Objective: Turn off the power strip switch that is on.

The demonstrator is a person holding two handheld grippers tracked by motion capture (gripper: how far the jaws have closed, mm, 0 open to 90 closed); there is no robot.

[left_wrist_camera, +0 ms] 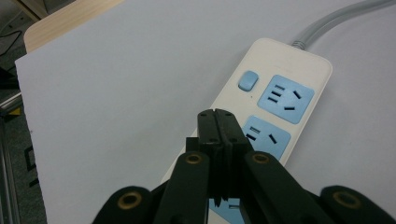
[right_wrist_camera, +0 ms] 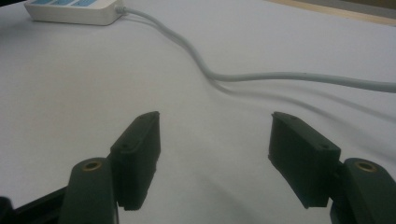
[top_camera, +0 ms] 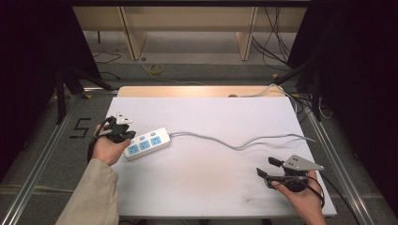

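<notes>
**Two grippers over a white sheet, one power strip at left**

Two handheld grippers are in frame, one per hand, over a table covered by a white sheet [top_camera: 206, 187]. A bare wooden strip of the table shows along the far edge.

Power strip [top_camera: 146, 143]: white body, three blue socket faces, lying flat on the left part of the sheet, long axis running diagonally. In the left gripper view a small blue button [left_wrist_camera: 248, 80] sits beside the socket nearest the cable end. Its grey cable [top_camera: 234, 143] leaves the right end, snakes across the sheet in loose curves and runs off the right edge.

Left gripper [top_camera: 123, 134]: held at the left edge of the sheet, right at the near-left end of the power strip. Jaws pressed flat together with nothing between them; in its own view the closed tips overlie the middle socket of the strip. Whether they touch the strip cannot be told.

Right gripper [top_camera: 266, 168]: held near the right front corner of the sheet, well apart from the strip, grey three-cornered plate on top. Jaws spread wide, nothing between them; its own view shows bare sheet in the gap, cable beyond.

A sleeve [top_camera: 91, 197] covers the left forearm.
</notes>
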